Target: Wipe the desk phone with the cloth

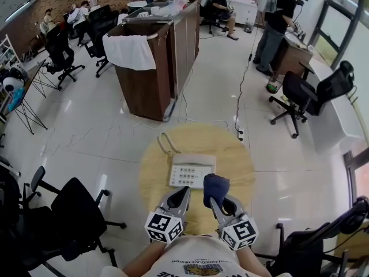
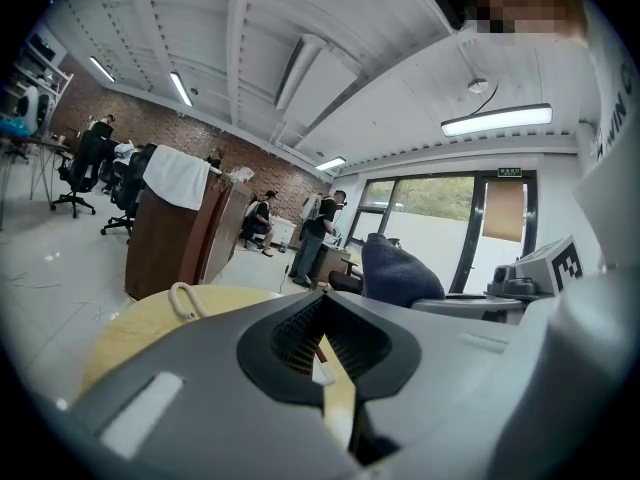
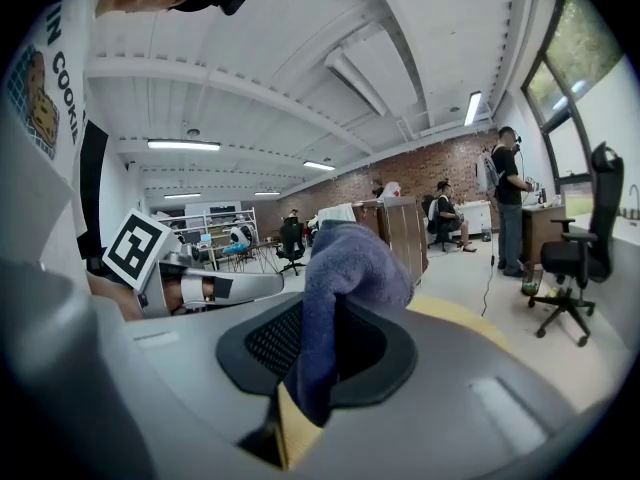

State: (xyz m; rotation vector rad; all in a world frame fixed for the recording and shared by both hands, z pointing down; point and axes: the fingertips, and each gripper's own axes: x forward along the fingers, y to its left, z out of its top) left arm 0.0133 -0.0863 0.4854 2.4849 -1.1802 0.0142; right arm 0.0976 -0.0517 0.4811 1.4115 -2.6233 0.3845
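Your right claw [image 1: 215, 203] is clenched on the cloth [image 1: 215, 187], one dark blue, fuzzy piece. It is pinched between the jaws and bunches up in a rounded lump above them. In the right gripper view the fabric fills the gap between the pads, with a fold hanging down through it.

Your left claw [image 1: 183, 195] is clenched too, with nothing in it. In the left gripper view its jaws meet at the tips, and only a sliver of the bench shows below them.

The desk phone [image 1: 192, 170] lies flat near the middle of the round, pale wood bench [image 1: 233, 154], just beyond both claws. It is one white, rectangular set with a grid of small grey keys facing up. A pale cord [image 1: 166, 142] loops off its far left corner.

The cloth sits at the phone's near right corner. From the head view you cannot tell whether the two are touching.
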